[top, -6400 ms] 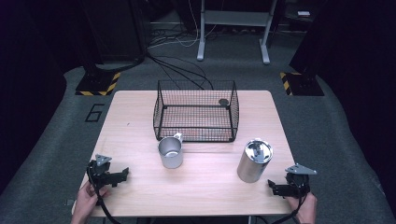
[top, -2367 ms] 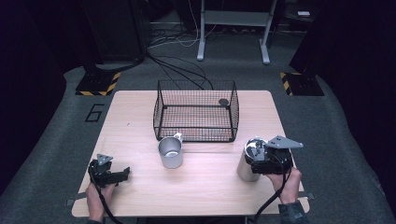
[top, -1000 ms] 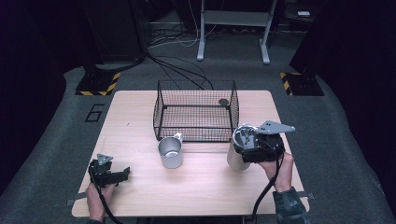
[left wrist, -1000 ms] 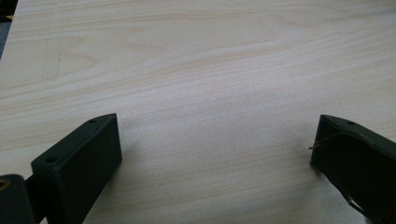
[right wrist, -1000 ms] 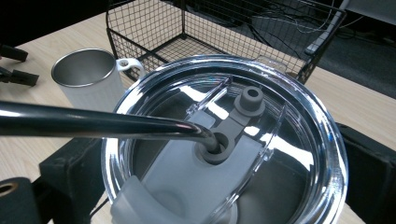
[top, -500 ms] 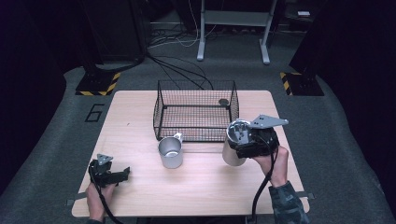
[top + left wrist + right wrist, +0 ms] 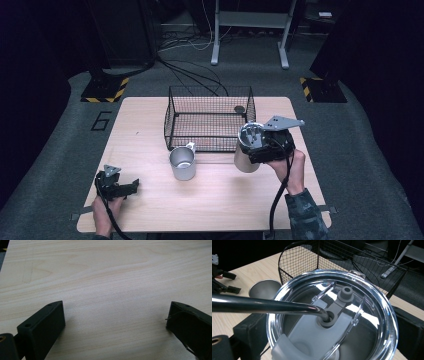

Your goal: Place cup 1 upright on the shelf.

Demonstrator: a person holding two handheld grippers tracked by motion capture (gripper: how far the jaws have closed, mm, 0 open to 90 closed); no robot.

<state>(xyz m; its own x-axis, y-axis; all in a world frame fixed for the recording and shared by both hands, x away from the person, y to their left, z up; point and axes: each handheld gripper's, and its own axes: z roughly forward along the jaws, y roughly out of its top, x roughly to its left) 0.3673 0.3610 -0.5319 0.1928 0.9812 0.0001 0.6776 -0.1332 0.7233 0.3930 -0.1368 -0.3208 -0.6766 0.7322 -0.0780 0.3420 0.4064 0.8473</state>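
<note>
Right tongs [image 7: 253,146] grasp the lidded steel tumbler [image 7: 246,150] between their jaws, tilted off the surface [image 7: 220,195], just before the wire basket [image 7: 207,120]. Left tongs [image 7: 125,187] rest spread wide, well apart from it.

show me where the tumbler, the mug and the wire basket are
tumbler [image 7: 245,159], high view, steel side below the lid
mug [image 7: 183,169], high view, outer wall
wire basket [image 7: 209,142], high view, front mesh wall

Tumbler [image 7: 246,159] brushed metal, clear glossy plastic lid [image 7: 332,315]; table [image 7: 225,200] matt wood.
</note>
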